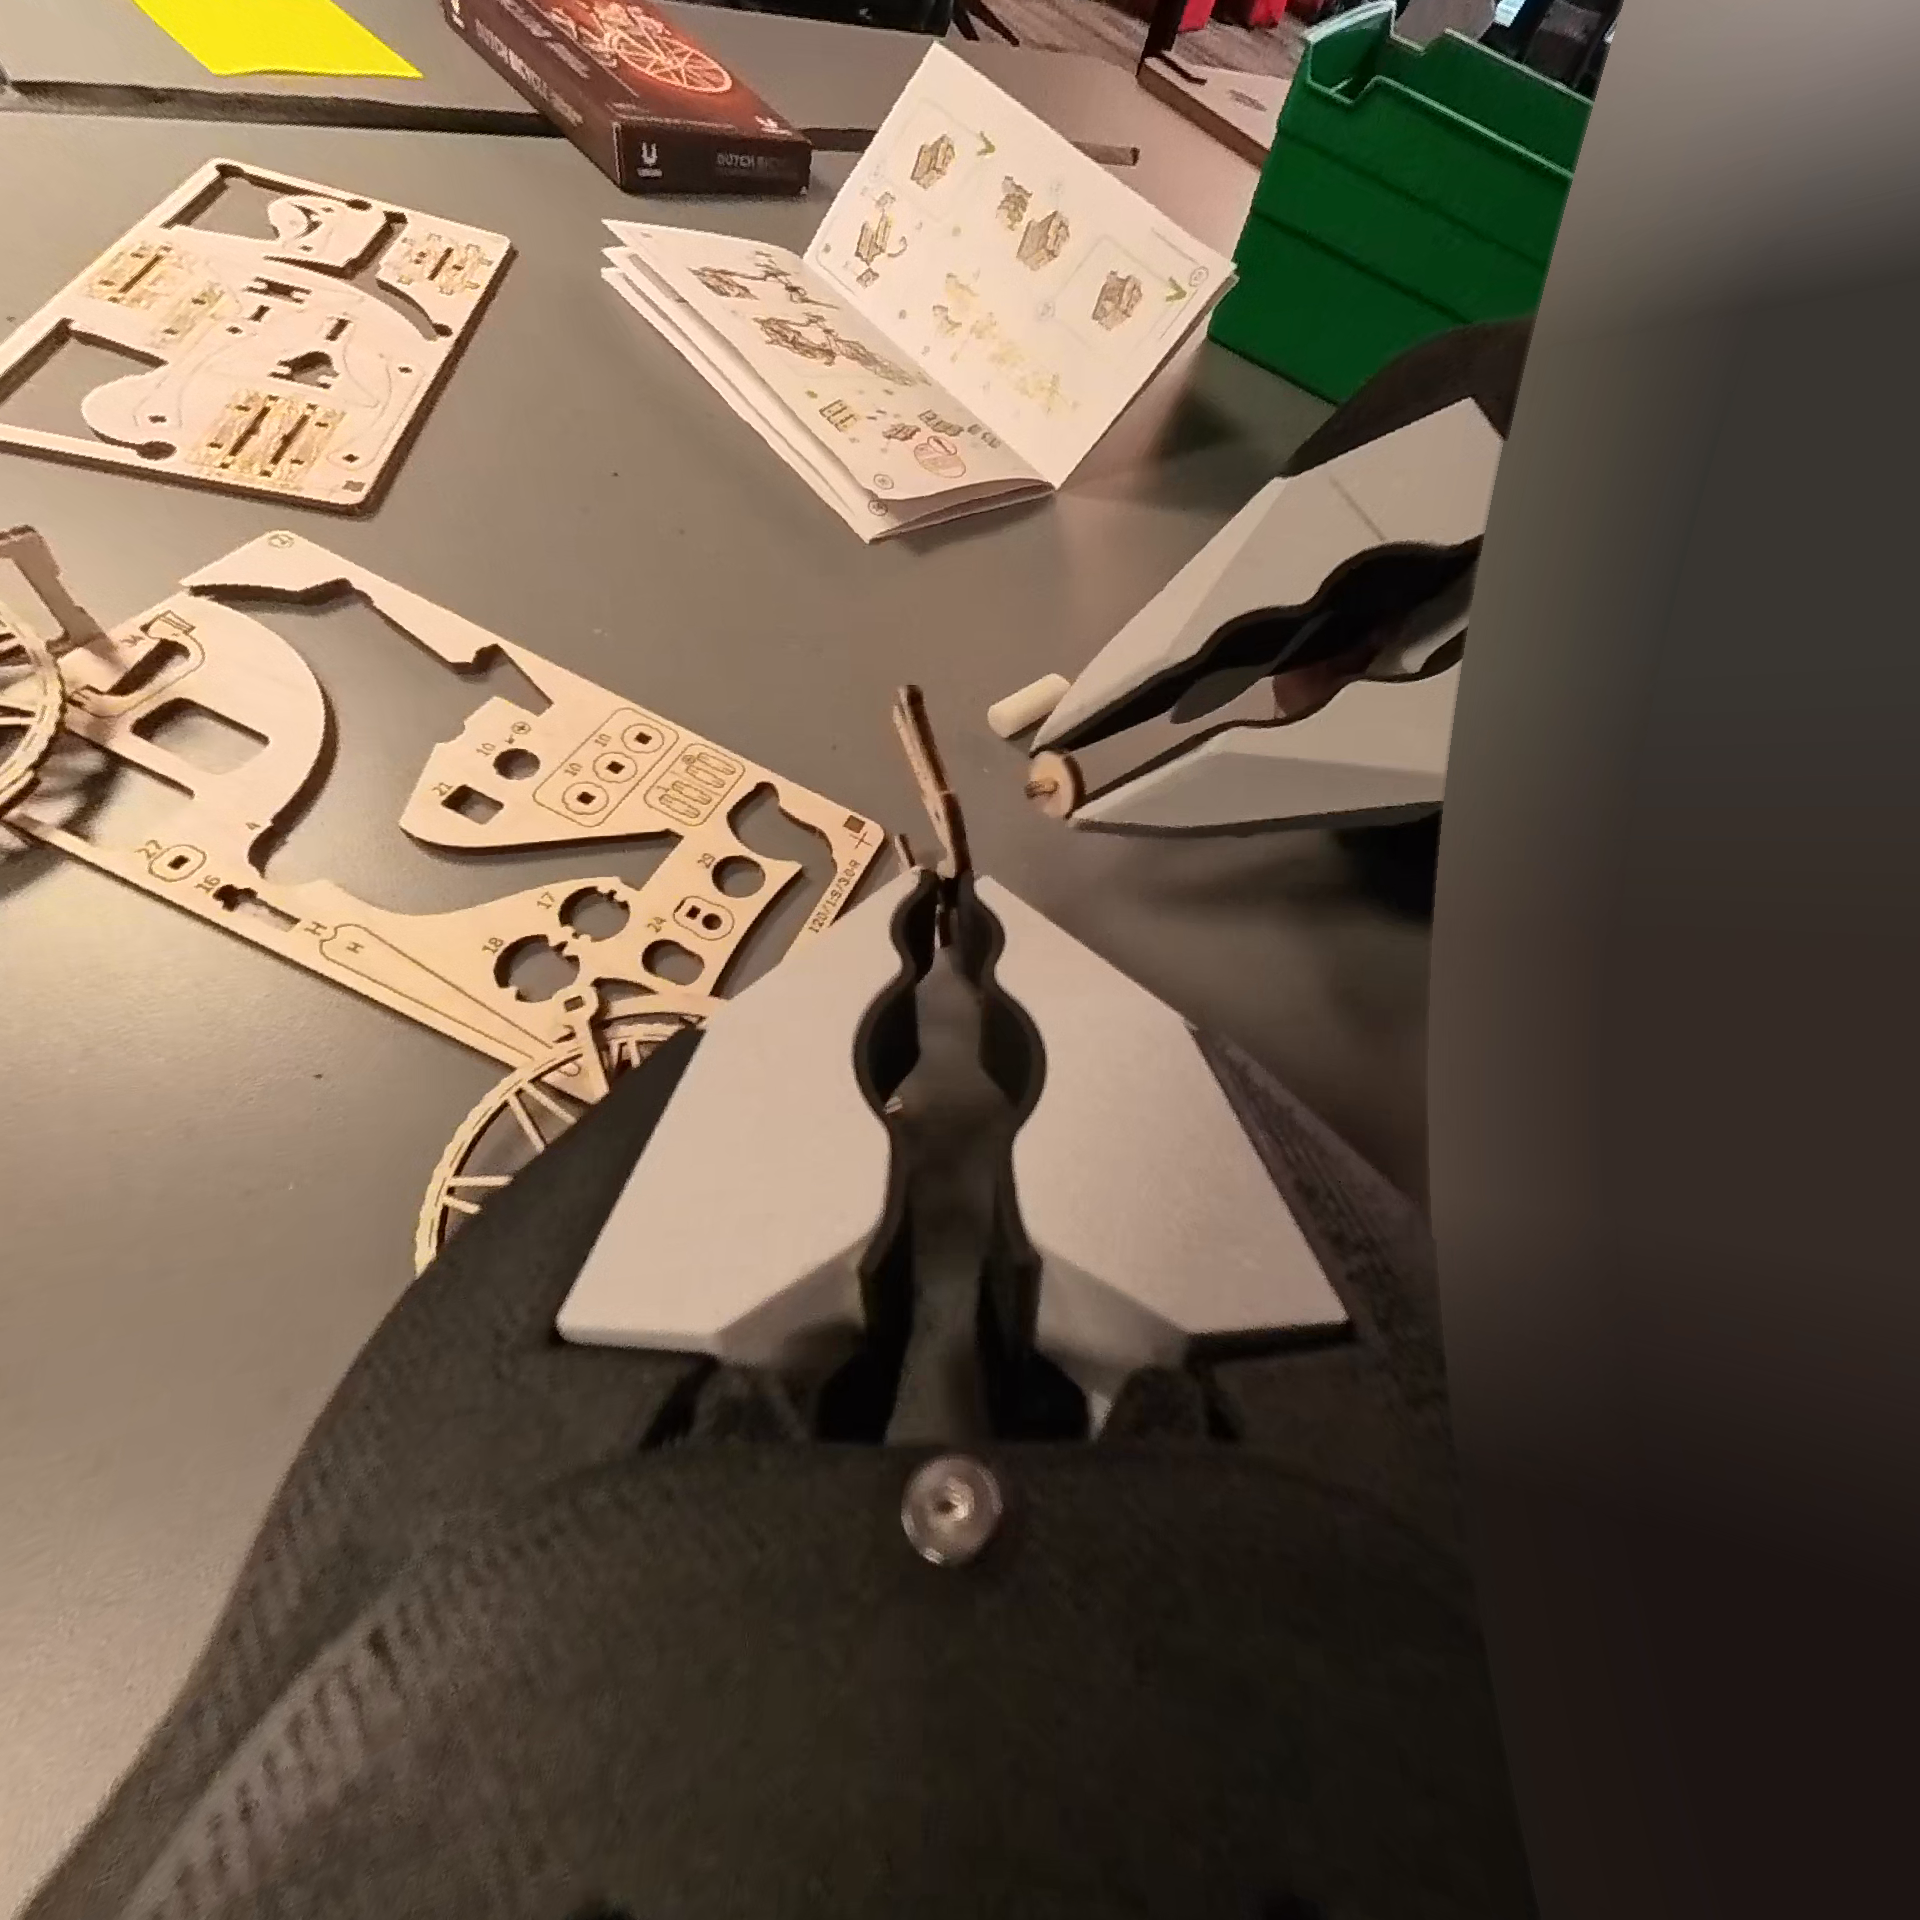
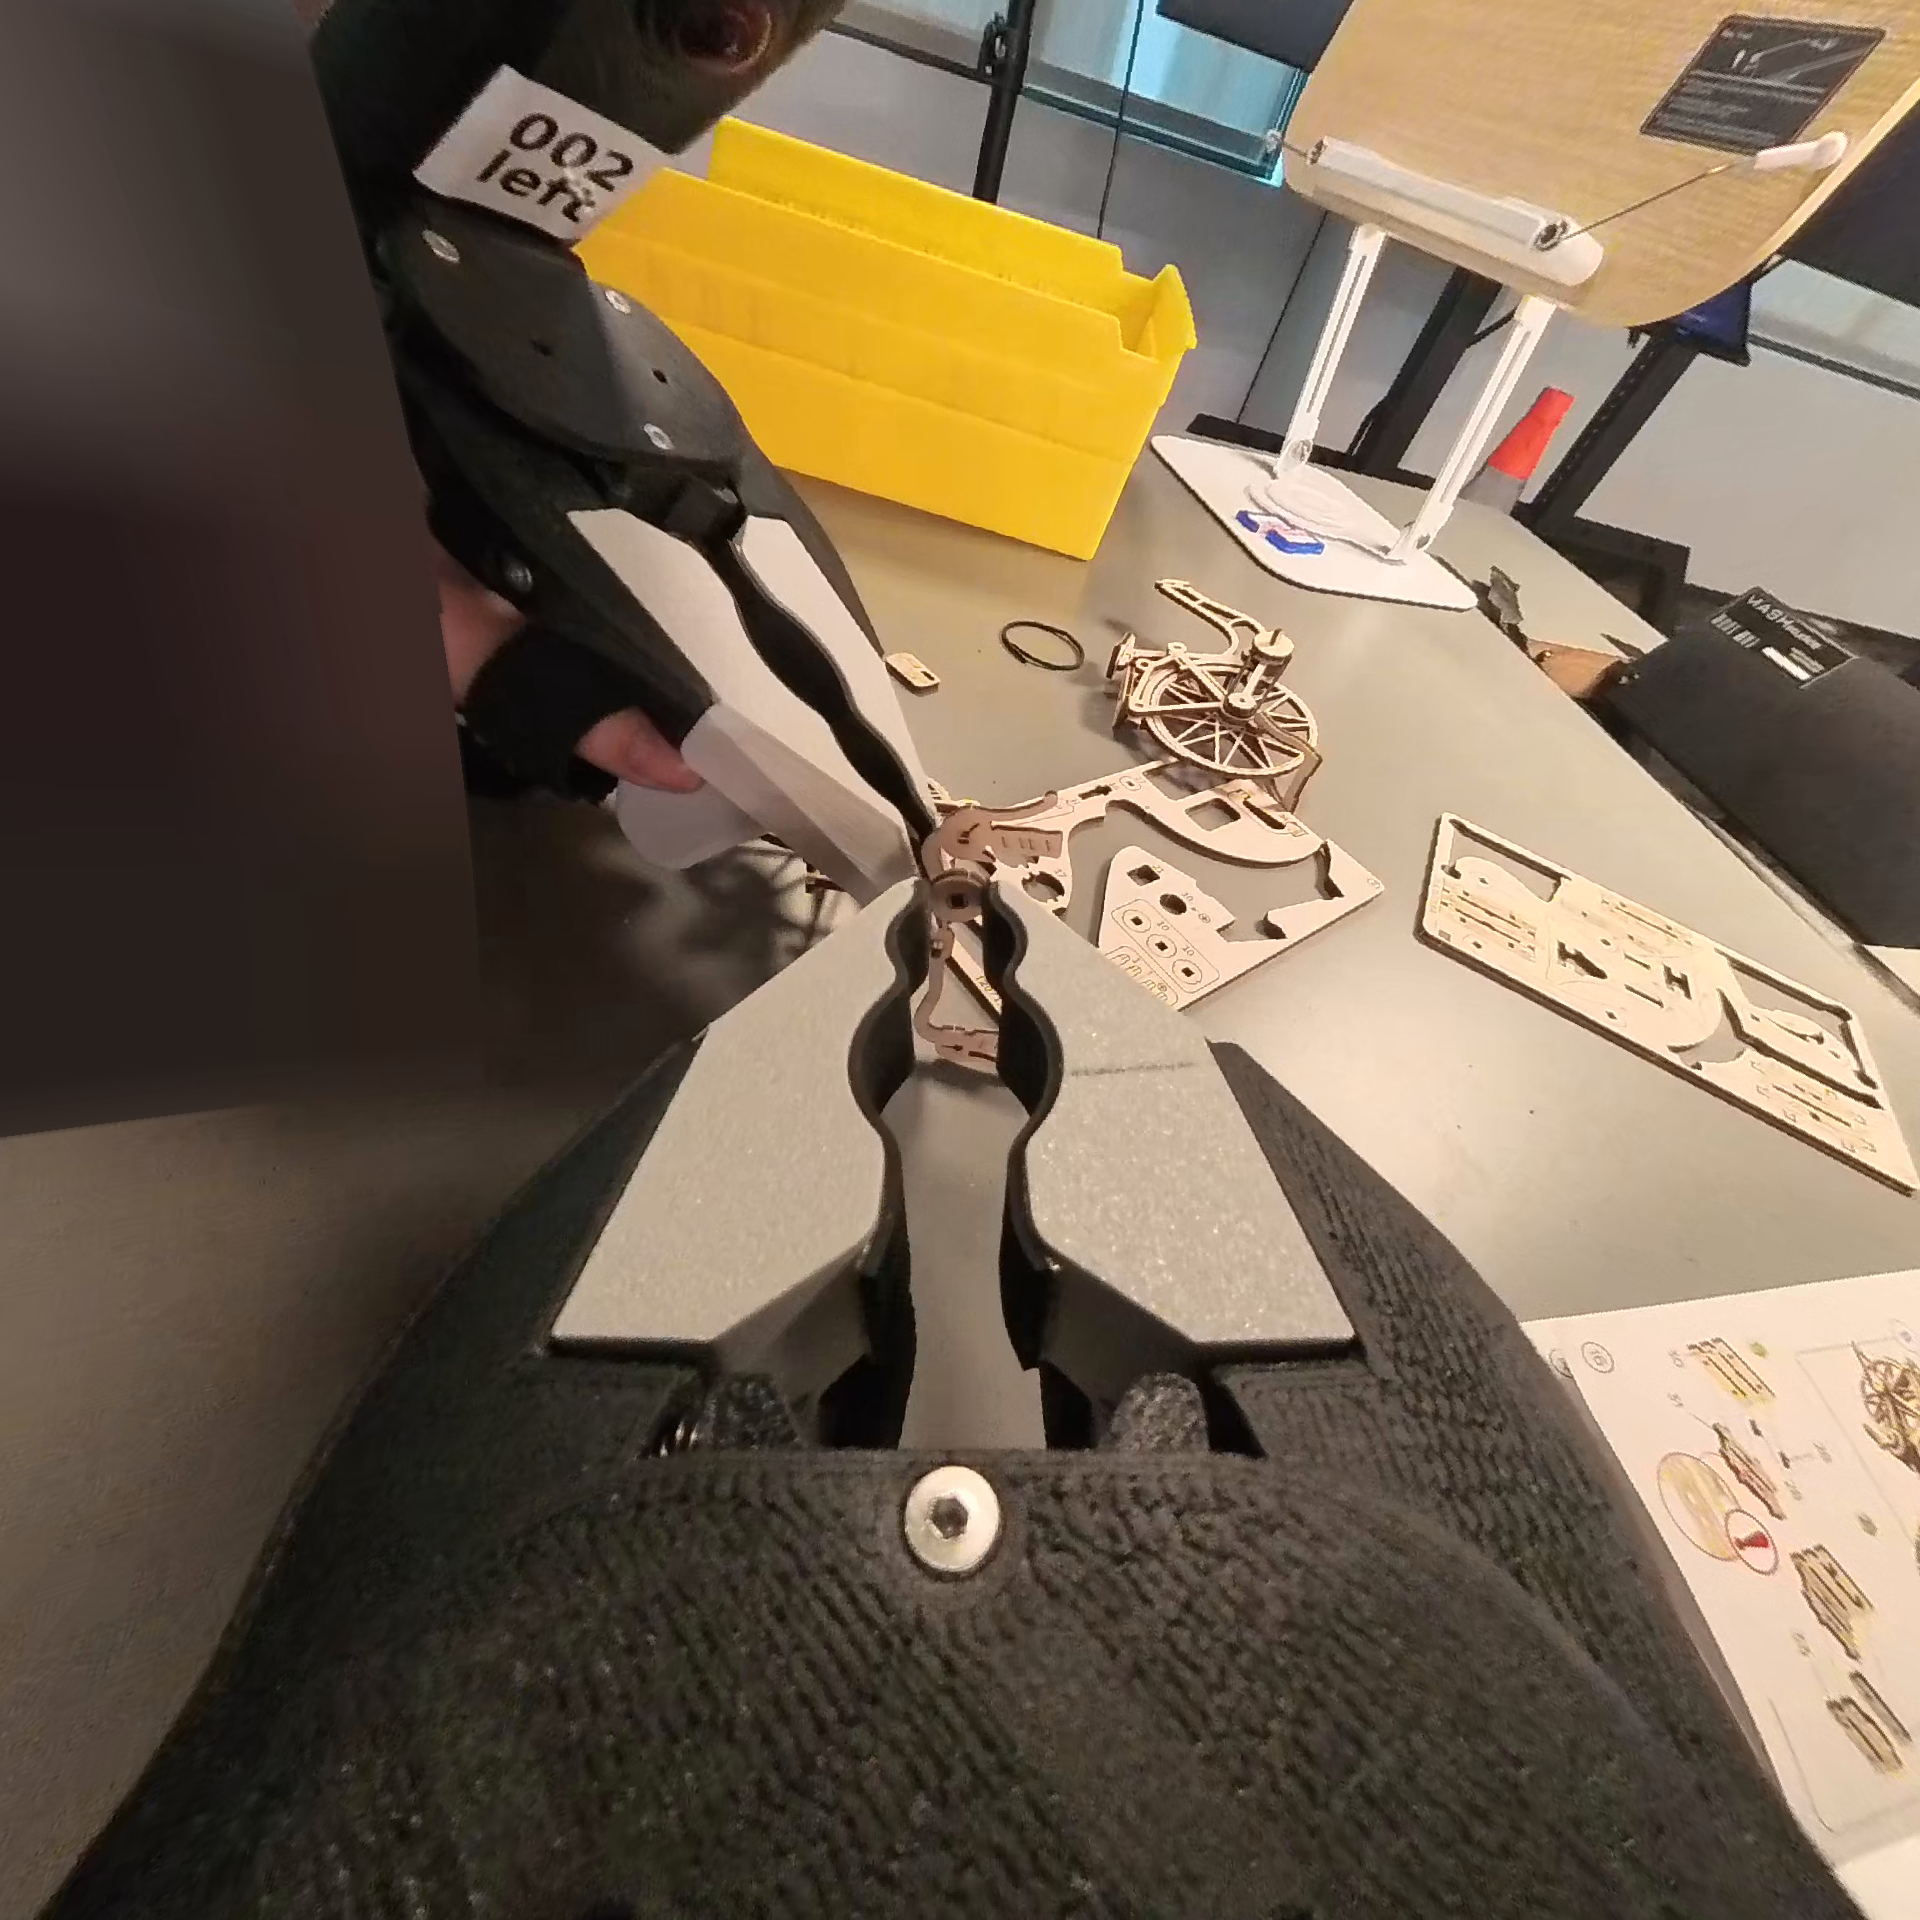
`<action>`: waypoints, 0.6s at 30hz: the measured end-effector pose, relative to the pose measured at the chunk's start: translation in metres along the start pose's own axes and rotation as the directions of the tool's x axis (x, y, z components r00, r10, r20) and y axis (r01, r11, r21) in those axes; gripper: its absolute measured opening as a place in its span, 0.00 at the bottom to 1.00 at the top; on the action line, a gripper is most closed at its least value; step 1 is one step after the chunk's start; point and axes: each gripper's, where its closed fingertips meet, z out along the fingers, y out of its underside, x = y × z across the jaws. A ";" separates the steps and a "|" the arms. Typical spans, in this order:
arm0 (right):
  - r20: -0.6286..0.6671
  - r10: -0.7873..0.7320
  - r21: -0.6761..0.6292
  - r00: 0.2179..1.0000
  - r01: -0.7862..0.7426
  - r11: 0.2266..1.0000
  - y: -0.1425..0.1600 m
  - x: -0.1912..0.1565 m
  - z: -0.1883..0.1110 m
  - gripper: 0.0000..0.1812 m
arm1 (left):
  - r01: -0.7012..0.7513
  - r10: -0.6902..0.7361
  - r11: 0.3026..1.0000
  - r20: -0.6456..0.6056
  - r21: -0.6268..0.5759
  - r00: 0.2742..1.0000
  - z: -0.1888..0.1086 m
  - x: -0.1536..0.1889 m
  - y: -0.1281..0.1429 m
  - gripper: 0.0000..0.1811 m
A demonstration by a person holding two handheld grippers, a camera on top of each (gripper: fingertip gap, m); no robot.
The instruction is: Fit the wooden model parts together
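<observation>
My left gripper is shut on a thin curved wooden part that sticks out past its tips, held above the grey table. My right gripper is shut on a small round wooden disc with a peg. In the left wrist view the right gripper holds the disc just right of the thin part, a small gap apart. In the right wrist view the left gripper comes from the upper left with the curved part right above my tips.
Punched wooden sheets, a loose spoked wheel, a partly built wooden bicycle, a black ring and a small white cylinder lie on the table. Open booklet, dark box, green bin, yellow bin, white stand. My left and right fingertips are right by each other.
</observation>
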 end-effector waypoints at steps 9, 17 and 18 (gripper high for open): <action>-0.001 -0.005 -0.002 1.000 0.005 1.000 0.000 0.000 0.000 0.03 | -0.014 0.014 1.000 0.028 -0.014 1.000 -0.001 -0.003 0.003 0.07; -0.008 0.015 0.026 1.000 -0.015 1.000 -0.003 0.003 -0.002 0.03 | -0.018 0.018 1.000 0.073 -0.003 0.997 -0.004 -0.001 0.004 0.12; -0.008 0.015 0.027 1.000 -0.015 1.000 -0.003 0.003 -0.003 0.03 | -0.013 0.014 1.000 0.071 -0.007 0.997 -0.004 -0.001 0.005 0.12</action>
